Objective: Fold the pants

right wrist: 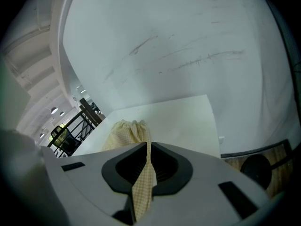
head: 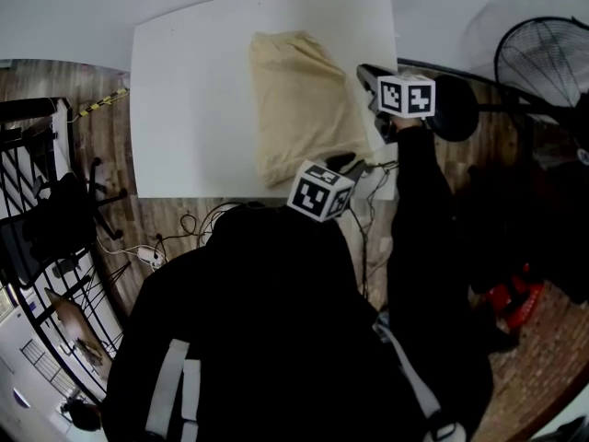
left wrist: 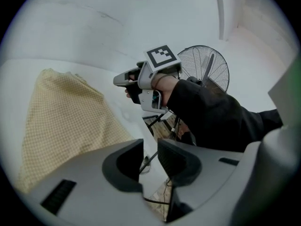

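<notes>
Cream checked pants (head: pixel 304 99) lie bunched on the white table (head: pixel 184 109), towards its right half. My right gripper (head: pixel 365 72) hovers at the pants' right edge and is shut on a strip of the checked cloth (right wrist: pixel 141 187) that runs forward to the pants (right wrist: pixel 124 131). My left gripper (head: pixel 352 164) is at the table's near edge, by the pants' near right corner. Its jaws (left wrist: pixel 149 159) stand a little apart with nothing between them; only cable and floor show through the gap. The left gripper view has the pants (left wrist: pixel 61 121) at its left and the right gripper (left wrist: pixel 120 80) beyond.
A standing fan (head: pixel 543 58) is off the table's right side. Cables and a plug strip (head: pixel 152 256) lie on the wooden floor below the near edge. A black chair and railing (head: pixel 37 201) stand at the left. A white wall is behind the table.
</notes>
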### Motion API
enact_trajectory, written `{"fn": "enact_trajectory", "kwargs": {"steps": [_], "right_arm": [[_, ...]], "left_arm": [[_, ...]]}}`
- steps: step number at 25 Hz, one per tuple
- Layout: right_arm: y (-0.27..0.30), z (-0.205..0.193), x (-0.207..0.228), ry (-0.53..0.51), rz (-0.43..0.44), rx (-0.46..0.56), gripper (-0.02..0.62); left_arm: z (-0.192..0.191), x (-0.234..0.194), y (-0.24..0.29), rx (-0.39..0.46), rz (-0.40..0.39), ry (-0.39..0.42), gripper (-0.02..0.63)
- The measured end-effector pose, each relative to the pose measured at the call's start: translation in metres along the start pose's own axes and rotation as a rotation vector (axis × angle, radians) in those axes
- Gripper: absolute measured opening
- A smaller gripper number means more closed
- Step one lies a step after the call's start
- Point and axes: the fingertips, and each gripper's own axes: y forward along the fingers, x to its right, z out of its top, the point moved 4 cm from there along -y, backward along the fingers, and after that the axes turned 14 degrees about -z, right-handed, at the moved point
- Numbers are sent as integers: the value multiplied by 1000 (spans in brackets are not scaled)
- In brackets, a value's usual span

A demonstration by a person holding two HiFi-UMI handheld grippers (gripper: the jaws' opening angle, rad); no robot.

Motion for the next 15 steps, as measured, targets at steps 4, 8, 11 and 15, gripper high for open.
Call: {"fn": "enact_trajectory", "kwargs": {"steps": [4, 8, 11, 15], "right_arm": [[-11, 2, -8, -23, 7, 19, 9], [-19, 11, -26, -42, 18, 43, 9], [-24, 16, -40, -52, 25, 59, 9], [-25, 22, -53, -72, 32, 71, 9]], "left_arm": [[4, -5, -18, 49, 57, 18, 74], [14, -16, -46, 92, 117, 37, 74], [21, -28, -71, 139, 166, 31, 74], [35, -48, -101, 203, 221, 16, 74]]}}
